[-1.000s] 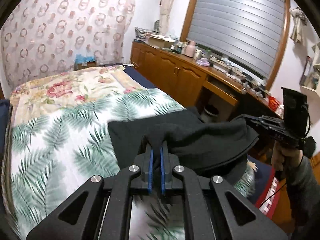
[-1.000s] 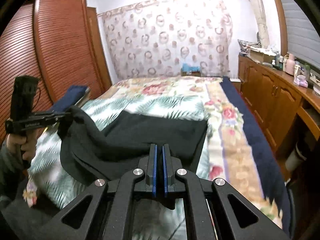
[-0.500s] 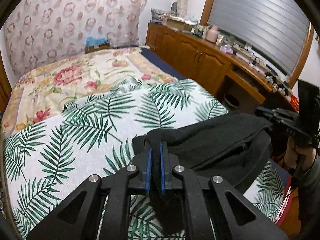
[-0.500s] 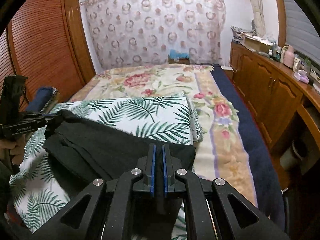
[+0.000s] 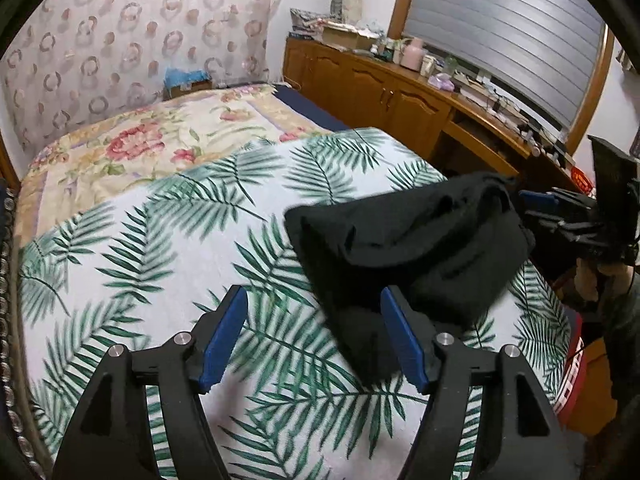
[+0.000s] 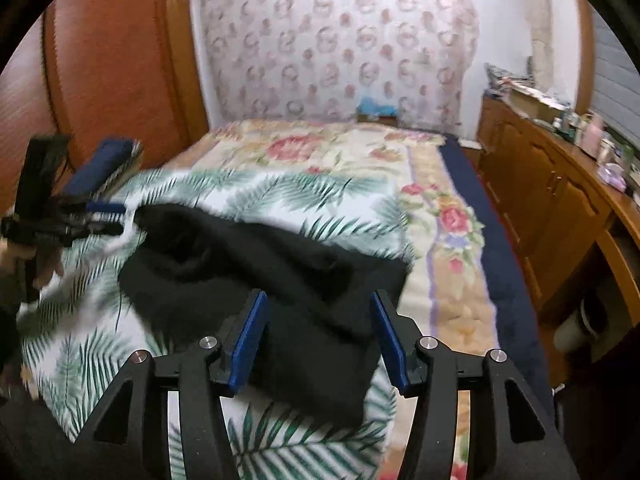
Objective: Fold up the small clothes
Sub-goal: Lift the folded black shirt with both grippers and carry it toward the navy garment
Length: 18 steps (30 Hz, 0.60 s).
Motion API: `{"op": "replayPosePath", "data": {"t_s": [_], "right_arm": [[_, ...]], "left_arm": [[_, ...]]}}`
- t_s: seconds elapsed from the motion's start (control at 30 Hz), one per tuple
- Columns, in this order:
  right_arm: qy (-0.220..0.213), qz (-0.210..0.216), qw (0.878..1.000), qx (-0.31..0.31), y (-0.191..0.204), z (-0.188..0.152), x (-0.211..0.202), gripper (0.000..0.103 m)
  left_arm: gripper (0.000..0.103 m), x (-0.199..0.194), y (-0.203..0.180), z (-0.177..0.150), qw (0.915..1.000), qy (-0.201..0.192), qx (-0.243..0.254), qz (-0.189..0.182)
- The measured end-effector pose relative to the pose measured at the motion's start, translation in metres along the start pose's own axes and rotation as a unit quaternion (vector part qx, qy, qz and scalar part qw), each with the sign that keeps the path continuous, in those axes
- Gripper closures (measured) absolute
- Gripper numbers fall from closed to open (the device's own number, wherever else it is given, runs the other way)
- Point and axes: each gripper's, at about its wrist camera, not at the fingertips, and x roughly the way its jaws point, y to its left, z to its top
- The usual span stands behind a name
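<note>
A black garment (image 5: 420,248) lies bunched and doubled over on the palm-leaf sheet (image 5: 160,248) of the bed. In the left wrist view my left gripper (image 5: 314,340) has its jaws opening; a loose corner of the cloth lies by the right pad (image 5: 404,344), not pressed. My right gripper (image 5: 560,216) shows at the far right of that view, just off the garment's other end. In the right wrist view the right gripper (image 6: 319,340) is opening too, with the black garment (image 6: 260,264) lying between its pads untouched. The left gripper (image 6: 80,216) shows at the left there.
A floral quilt (image 6: 320,148) covers the far half of the bed. Wooden cabinets (image 5: 380,92) with clutter on top run along the right side. A brown wardrobe (image 6: 100,60) stands at the left, with a blue folded item (image 6: 100,164) at the bed's edge.
Both grippers were shut on the black garment and held it up. Now both have opened and let go, and the garment has dropped folded onto the palm-leaf sheet.
</note>
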Motion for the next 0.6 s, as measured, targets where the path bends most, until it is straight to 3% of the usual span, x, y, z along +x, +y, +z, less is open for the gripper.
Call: {"op": "replayPosePath", "data": {"t_s": [0.13,0.17,0.23,0.5,0.6], "right_arm": [[0.008,0.003,1.0,0.007,-0.006,0.008,0.013,0.052],[0.004,0.005,1.0,0.007,-0.01,0.012,0.013,0.059],[0.008,0.008,1.0,0.004,-0.018,0.024,0.02,0.094],[-0.003,0.005,1.0,0.009,-0.046,0.07,0.055,0.097],[0.0,-0.022,1.0,0.017,-0.047,0.072,0.064,0.097]], "left_arm": [[0.033,0.017,-0.007,0.003,0.9998,0.015,0.013,-0.001],[0.033,0.02,-0.009,0.005,0.9997,0.017,0.015,-0.001],[0.033,0.029,-0.012,0.012,0.9996,0.021,0.019,-0.003],[0.033,0.045,-0.007,0.045,1.0,-0.002,0.004,0.004],[0.033,0.051,0.005,0.055,0.9992,-0.014,-0.013,0.035]]}}
